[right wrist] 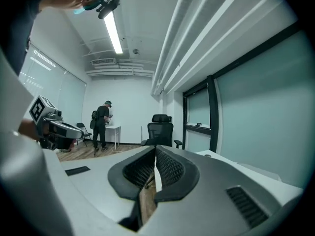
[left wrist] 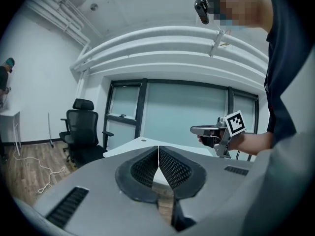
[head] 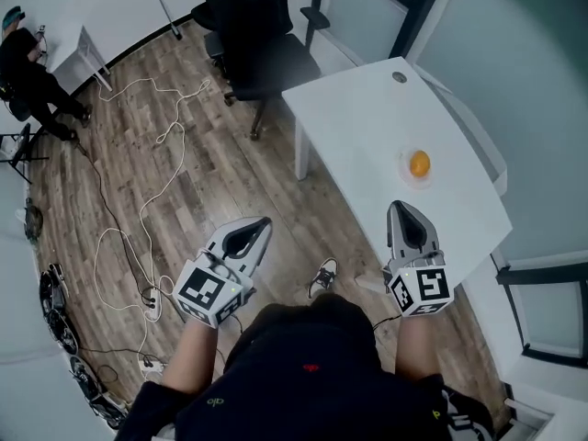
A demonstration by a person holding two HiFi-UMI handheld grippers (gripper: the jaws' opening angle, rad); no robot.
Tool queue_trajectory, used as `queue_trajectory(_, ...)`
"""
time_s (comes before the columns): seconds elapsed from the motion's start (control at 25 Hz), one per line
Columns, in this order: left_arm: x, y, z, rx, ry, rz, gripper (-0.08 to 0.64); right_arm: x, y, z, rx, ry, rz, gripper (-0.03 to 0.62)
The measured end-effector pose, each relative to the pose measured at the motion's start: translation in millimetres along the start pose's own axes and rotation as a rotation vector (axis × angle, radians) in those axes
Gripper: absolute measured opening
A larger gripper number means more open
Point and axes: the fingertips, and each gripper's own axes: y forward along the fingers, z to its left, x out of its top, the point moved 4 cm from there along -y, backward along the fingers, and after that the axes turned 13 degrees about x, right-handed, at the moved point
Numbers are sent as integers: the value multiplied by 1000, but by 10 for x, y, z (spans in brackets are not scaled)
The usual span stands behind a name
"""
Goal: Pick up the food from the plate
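An orange piece of food (head: 419, 163) lies on a small white plate (head: 405, 175) near the right side of the white table (head: 367, 127). My right gripper (head: 398, 207) hovers over the table's near edge, short of the plate, shut with nothing in it. My left gripper (head: 264, 221) hangs over the wood floor left of the table, also shut and empty. In the left gripper view the jaws (left wrist: 158, 149) meet, with the right gripper (left wrist: 210, 130) off to the right. The right gripper view shows its jaws (right wrist: 155, 149) touching; the plate is hidden there.
A black office chair (head: 262, 53) stands by the table's far corner. White cables (head: 147, 182) loop across the floor. A person (head: 28, 72) stands at a small white desk (head: 83, 49) at the far left. A small round fitting (head: 398, 77) sits in the table's far end.
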Motion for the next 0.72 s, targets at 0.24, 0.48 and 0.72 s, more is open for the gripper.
queue_trajectory(0.24, 287, 1101, -269, -53, 20, 23, 23, -95, 53, -1086, -71, 60, 10, 25)
queue_trajectory(0.48, 345, 2049, -617, -92, 19, 89, 23, -385, -82, -2060, -165, 142, 33, 25)
queue_trajectory(0.72, 276, 2687, -967, -206, 47, 132, 23, -631, -245, -2488, -213, 195, 56, 25)
